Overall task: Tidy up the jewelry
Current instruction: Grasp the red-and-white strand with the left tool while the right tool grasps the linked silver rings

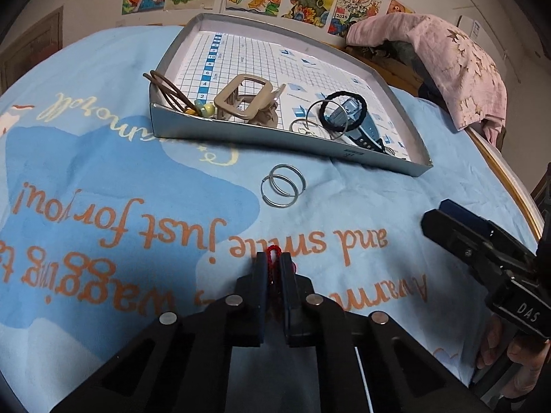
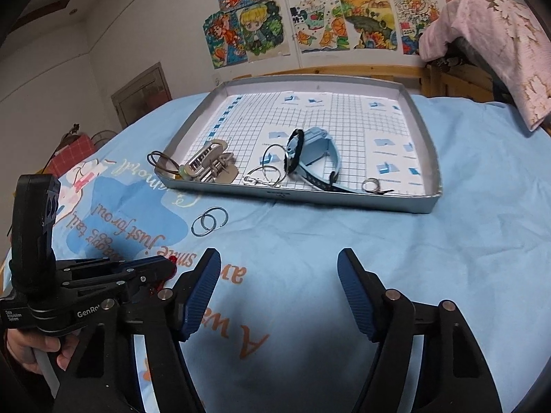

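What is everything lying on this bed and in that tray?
shallow silver tray: one, on the blue printed cloth
beige plastic hair claw: one, in tray
brown elastic hair tie: one, over tray's corner
black hair band: one, on the light blue watch
loose silver rings: two, on cloth before tray
red braided cord: one, in left gripper
pink cloth: one, beyond tray
right gripper: open, empty

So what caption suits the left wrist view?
Left tool pinches a red cord near two rings before the tray.
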Demonstrator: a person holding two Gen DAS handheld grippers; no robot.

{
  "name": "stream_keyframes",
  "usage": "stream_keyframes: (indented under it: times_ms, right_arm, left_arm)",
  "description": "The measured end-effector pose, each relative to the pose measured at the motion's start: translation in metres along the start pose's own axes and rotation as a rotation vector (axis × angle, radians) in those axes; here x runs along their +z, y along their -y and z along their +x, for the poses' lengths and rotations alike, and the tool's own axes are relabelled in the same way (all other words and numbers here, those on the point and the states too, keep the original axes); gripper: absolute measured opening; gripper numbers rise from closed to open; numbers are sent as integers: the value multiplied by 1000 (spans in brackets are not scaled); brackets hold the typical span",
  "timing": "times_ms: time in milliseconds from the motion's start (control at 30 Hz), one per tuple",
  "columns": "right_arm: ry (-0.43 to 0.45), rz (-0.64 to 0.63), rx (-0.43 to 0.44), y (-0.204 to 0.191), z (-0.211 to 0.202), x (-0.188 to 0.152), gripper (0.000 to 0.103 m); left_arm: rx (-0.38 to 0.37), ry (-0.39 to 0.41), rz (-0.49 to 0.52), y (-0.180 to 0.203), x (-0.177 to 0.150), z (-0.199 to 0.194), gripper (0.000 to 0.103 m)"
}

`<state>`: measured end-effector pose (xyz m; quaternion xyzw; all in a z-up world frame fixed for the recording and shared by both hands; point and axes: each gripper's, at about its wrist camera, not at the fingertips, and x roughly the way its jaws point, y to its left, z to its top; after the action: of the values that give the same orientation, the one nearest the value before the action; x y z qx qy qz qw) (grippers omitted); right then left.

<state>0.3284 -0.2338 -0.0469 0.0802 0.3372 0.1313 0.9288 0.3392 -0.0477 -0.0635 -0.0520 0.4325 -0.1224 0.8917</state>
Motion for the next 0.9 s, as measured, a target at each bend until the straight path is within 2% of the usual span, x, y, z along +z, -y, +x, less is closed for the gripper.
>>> stream_keyframes:
  times_ms: [167, 267, 600, 633, 733, 900]
  right_arm:
    - [-44, -24, 34, -9, 21, 4, 59]
    - [-68, -39, 53, -17, 34, 6, 52]
    - [-113, -57, 111, -32, 69, 19, 45]
    - [-117, -58, 121, -33, 72, 20, 41]
    - [-132, -61, 147, -36, 82, 26, 38]
    - [-180, -83, 148, -43, 99, 30, 35]
  left_arm:
    - [2, 5, -11, -4, 4, 4, 6]
    - [0, 10, -28, -9, 8, 7, 5]
    - [-5, 25, -73, -22, 25, 16, 5]
    - [-7, 26, -76, -22, 25, 16, 5]
    - [-12, 29, -84, -24, 26, 15, 5]
    - [-4, 34, -97, -25, 25, 15, 5]
